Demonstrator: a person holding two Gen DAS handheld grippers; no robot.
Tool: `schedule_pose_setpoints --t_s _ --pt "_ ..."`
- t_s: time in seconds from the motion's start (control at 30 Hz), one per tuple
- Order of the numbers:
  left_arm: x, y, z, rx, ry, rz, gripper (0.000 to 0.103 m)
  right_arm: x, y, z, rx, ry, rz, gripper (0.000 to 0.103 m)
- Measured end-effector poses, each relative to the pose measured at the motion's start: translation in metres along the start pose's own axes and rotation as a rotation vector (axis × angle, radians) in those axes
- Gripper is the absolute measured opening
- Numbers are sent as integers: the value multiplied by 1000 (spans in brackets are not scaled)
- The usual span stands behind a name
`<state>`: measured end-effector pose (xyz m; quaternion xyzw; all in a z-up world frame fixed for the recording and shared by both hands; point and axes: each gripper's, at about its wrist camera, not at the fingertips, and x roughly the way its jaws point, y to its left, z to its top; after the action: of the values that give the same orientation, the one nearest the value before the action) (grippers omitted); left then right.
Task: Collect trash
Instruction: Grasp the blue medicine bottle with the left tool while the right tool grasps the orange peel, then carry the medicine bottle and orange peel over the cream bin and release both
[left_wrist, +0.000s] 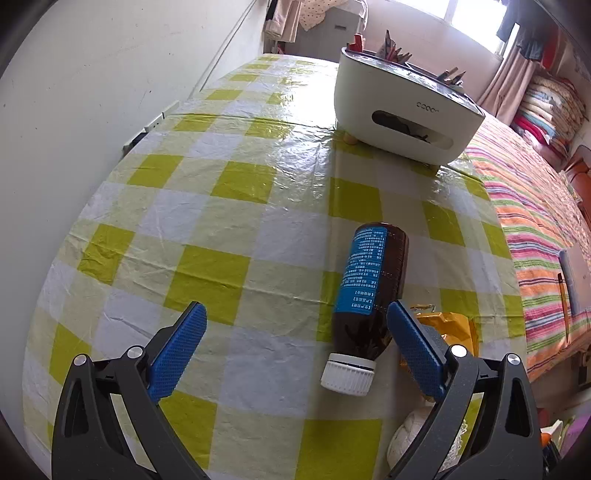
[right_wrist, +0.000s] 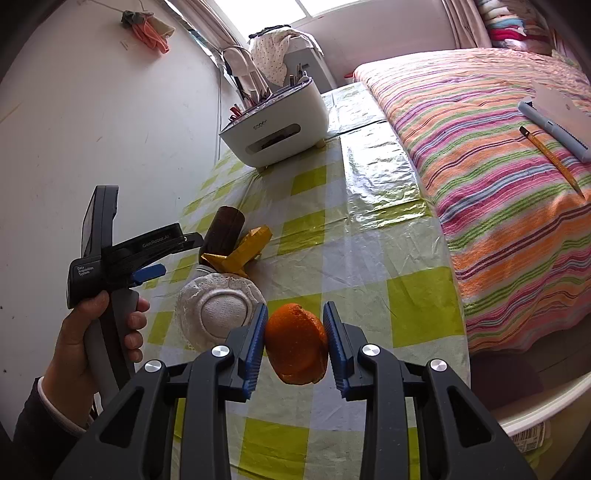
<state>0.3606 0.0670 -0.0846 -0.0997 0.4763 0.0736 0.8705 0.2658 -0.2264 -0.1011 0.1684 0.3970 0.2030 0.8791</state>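
A brown bottle (left_wrist: 373, 280) with a blue label and white cap lies on the green-checked tablecloth (left_wrist: 221, 206). My left gripper (left_wrist: 295, 310) stands wide open just above the cloth; the bottle's neck lies between the fingers, close to the right one, with no pad touching it. A crumpled gold wrapper (left_wrist: 454, 325) sits behind that finger, and a white foam fruit net (left_wrist: 406, 439) lies nearer. In the right wrist view my right gripper (right_wrist: 295, 310) is shut on a piece of orange peel (right_wrist: 295, 343), held above the table. The bottle (right_wrist: 225, 229), wrapper (right_wrist: 245, 247), net (right_wrist: 218, 314) and left gripper (right_wrist: 173, 254) show there too.
A white desk organiser (left_wrist: 402, 110) full of pens stands at the table's far end. A striped bed (right_wrist: 498, 177) runs along the table's right side, with a pencil (right_wrist: 550, 158) and a grey case on it. A white bin rim (right_wrist: 543, 406) shows low right. A wall bounds the left.
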Motion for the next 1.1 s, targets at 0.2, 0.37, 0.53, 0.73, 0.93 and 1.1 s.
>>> schedule_pose_setpoints --t_s 0.2,0.37,0.53,0.73,0.93,1.1 --pt "19 -12 2 1 16 -34 96 -1 2 -3 -4 3 -2 31" --pt "34 -22 -6 56 44 0 86 -3 -1 -5 -3 -2 -13 31" --pt "25 -26 -13 145 40 10 43 -11 -2 -4 -7 -33 -27 31" --pt "-15 -5 -20 147 -73 26 43 -22 -3 -5 -4 -61 -29 31" --pt "-57 9 -34 116 -116 -17 43 -36 -6 -12 11 -85 -19 31" --pt "-92 4 -57 113 -123 -79 43 -47 -4 -23 9 -98 -14 31"
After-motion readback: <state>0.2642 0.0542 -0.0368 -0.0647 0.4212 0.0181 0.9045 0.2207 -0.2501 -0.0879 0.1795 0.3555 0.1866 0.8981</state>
